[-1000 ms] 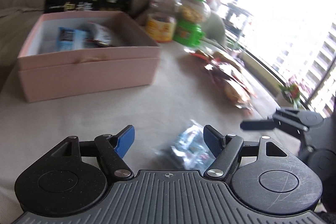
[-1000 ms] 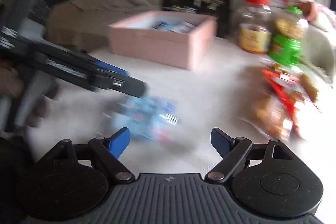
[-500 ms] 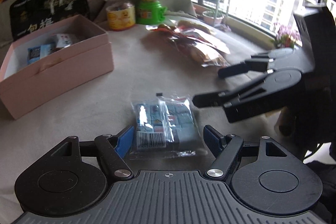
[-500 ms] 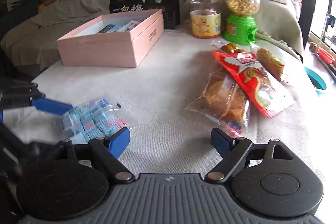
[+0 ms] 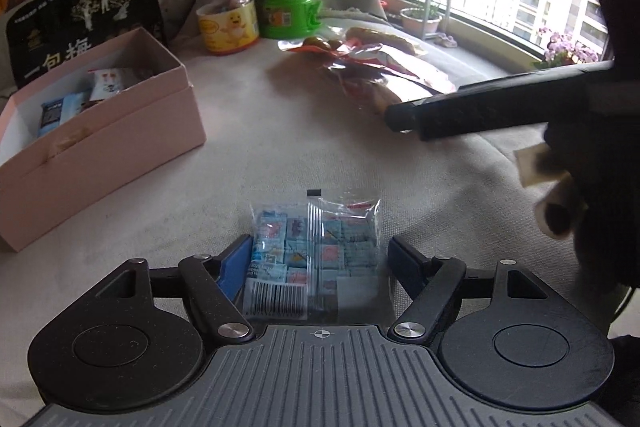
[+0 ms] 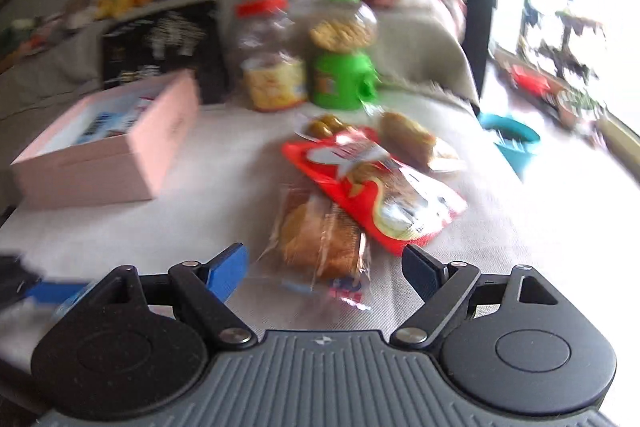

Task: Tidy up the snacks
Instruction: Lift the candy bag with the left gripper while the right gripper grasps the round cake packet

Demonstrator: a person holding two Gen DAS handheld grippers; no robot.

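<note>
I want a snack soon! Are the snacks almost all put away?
Not yet. A few packets are in the pink box. The open left gripper straddles the blue candy bag. The red pouch, bread packet and other snacks still lie out.

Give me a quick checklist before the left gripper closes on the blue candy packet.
1. Packet between the left gripper jaws: ok, it lies flat on the cloth with a finger on each side.
2. Left jaws open wide enough: ok, the left finger is at the packet's edge and a gap shows on the right.
3. Right gripper out of the way: ok, it is open over the bread bag, off to the right.
4. Pink box open to receive: ok, no lid, snacks inside, room left.
5. Path to the box: ok, bare cloth between.
6. Packet sealed: cannot tell.
</note>
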